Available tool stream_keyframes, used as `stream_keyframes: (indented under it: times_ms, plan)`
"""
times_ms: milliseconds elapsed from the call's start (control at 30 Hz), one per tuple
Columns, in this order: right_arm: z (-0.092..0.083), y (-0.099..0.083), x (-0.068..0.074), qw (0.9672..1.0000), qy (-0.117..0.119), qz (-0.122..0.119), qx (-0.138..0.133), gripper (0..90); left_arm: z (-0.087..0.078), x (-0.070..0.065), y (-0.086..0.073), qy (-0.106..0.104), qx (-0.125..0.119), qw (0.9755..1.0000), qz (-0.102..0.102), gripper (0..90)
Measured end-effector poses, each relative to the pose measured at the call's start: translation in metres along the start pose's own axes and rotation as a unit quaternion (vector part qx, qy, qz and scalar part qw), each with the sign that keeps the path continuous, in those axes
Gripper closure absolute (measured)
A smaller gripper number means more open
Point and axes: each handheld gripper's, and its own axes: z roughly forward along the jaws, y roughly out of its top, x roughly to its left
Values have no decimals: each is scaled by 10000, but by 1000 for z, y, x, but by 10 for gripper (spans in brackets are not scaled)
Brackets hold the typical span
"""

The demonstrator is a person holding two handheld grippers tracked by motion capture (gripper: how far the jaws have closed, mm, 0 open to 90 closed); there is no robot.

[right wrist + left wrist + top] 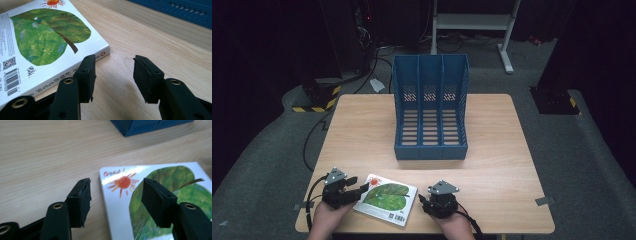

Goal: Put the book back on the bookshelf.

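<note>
A book [385, 199] lies flat near the front edge of the wooden table [362, 125], its cover showing a big green leaf and a small orange sun, with a barcode at one corner. Taking the table as a clock face in the high view, the book sits at about six o'clock, slightly toward seven, turned a little askew.

The left gripper [360, 191] is at the book's nine o'clock side, held in a hand [324, 216] that comes in from the bottom edge. Its jaws stand spread, with the book's near corner just between them; in the left gripper view [115, 202] the edge by the sun runs into the gap (whether either pad touches the cover cannot be told).

The right gripper [423, 202] is at the book's three o'clock side, just beside its spine edge. In the right gripper view [113, 78] its jaws are spread with bare wood between them; the left jaw stands right at the book's spine and hides a bit of it, and touch cannot be made out.

A blue file rack [430, 107] with three slots stands at the table's twelve o'clock, well apart from the book.
</note>
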Motion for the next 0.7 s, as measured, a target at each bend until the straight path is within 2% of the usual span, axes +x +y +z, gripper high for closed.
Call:
stream_keyframes:
  times_ms: [33,100,133,167,233,300,433,700]
  plan:
    - [-1,0,0,10000,-4,-38,-10,538,-1,1,-10,-84,-11,9999,-80,402]
    - [0,-1,3,10000,-9,-46,53,540,3,1,-20,-89,-18,9999,-110,388]
    - [0,-1,3,10000,-9,-46,53,540,3,1,-20,-89,-18,9999,-110,390]
    - [2,-1,3,9999,25,-140,95,530,4,2,-22,-281,-54,9993,-239,391]
    - [4,-2,4,9998,40,-141,136,527,2,1,-23,-274,-71,9994,-176,397]
    - [5,-2,4,9997,70,-174,151,528,2,0,-23,-335,-95,9991,-243,425]
    - [6,-2,5,9996,107,-170,175,526,5,-3,-24,-317,6,9994,-128,491]
    - [5,-3,8,9994,104,-217,265,528,9,-3,-28,-257,149,9994,-163,519]
